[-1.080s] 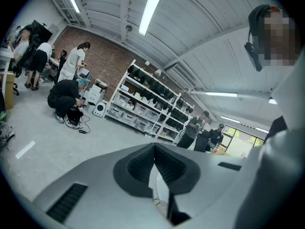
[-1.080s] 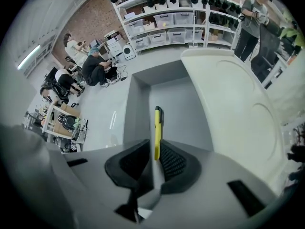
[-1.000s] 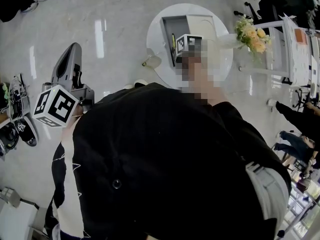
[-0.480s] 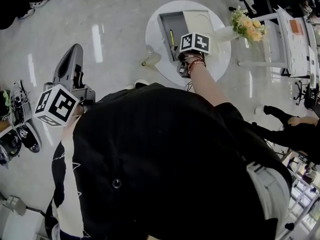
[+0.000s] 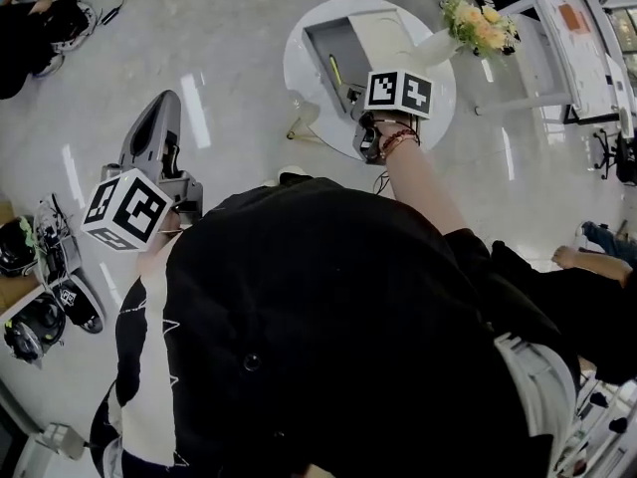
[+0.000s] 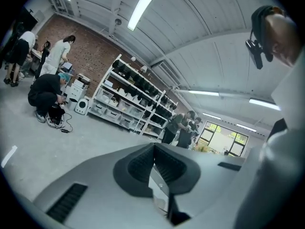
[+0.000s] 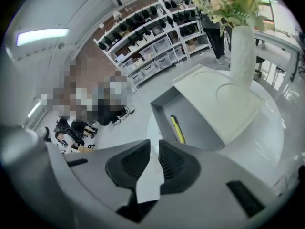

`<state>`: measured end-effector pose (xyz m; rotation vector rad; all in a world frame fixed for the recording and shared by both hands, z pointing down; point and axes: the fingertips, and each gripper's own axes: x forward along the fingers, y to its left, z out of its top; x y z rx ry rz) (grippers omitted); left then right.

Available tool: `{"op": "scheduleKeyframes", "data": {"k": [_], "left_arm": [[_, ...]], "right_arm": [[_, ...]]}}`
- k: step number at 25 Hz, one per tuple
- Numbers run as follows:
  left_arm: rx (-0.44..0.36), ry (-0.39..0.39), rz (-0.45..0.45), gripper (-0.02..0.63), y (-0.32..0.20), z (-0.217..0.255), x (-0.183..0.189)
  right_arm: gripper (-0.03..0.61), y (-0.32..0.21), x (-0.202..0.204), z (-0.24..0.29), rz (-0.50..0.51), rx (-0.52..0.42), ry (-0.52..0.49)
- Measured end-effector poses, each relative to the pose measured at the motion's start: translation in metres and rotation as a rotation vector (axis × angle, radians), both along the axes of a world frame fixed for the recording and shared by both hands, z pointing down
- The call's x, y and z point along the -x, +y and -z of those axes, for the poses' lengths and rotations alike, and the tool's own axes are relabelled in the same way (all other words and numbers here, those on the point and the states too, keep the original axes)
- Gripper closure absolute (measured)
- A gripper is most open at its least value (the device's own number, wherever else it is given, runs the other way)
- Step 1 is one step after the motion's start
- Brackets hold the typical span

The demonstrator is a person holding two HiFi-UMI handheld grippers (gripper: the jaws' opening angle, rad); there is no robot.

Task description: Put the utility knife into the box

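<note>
At top centre of the head view, on the round white table (image 5: 299,83), lying flat inside the open grey box (image 7: 202,123): yellow utility knife (image 7: 177,129), touched by nothing. Just below the box in that frame, hovering over the table, right tool (image 7: 153,151) released, jaws parted by a narrow gap with nothing between; white vase (image 7: 243,51) of flowers at the table's upper right. Off at the left of the frame, well apart from the table, left tool (image 6: 154,151) clenched on nothing, held over the grey floor (image 5: 229,58).
</note>
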<state>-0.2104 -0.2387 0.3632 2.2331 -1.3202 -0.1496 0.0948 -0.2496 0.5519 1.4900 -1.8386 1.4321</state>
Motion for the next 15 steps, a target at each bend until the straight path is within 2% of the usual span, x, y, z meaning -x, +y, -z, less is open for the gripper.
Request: {"op": "scheduleKeyframes", "data": {"k": [9,15], "left_arm": [[-0.019,0.002,-0.127,0.603,-0.002,-0.006,-0.045],[-0.048,-0.003,-0.203,0.603,-0.005,0.002,-0.084]], "right_arm": [[0.533,-0.003,0.014,0.091,-0.084,-0.312,-0.126],[0.572,-0.01,0.003,0.167,-0.134,-0.549,-0.217]]}}
